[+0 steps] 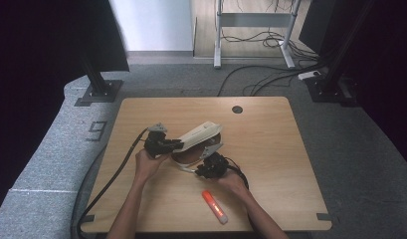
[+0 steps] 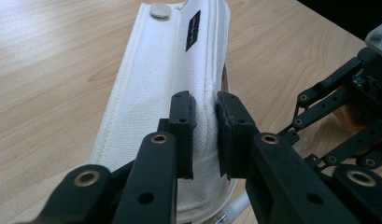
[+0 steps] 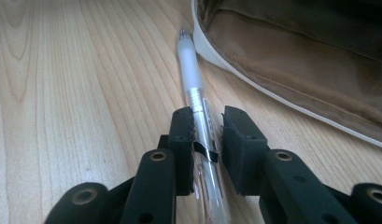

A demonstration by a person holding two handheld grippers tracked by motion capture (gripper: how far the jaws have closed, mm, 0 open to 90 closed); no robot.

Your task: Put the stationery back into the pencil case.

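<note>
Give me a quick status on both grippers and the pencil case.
Left gripper clamps white fabric pencil case. Right gripper straddles clear plastic pen, not yet pinched. Nothing blocking.

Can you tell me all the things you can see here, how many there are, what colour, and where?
pencil case: one, white outside and brown inside, middle of the table, flap lifted
pen: one, clear and frosted, lying on the table beside the case's rim
marker: one, orange with a white end, near the table's front edge
table: one, light wood
cables: several, black, on the grey floor behind the table
left gripper: one, black, pinching the case's white flap
right gripper: one, black, jaws either side of the pen
hands: two, holding the grippers
</note>
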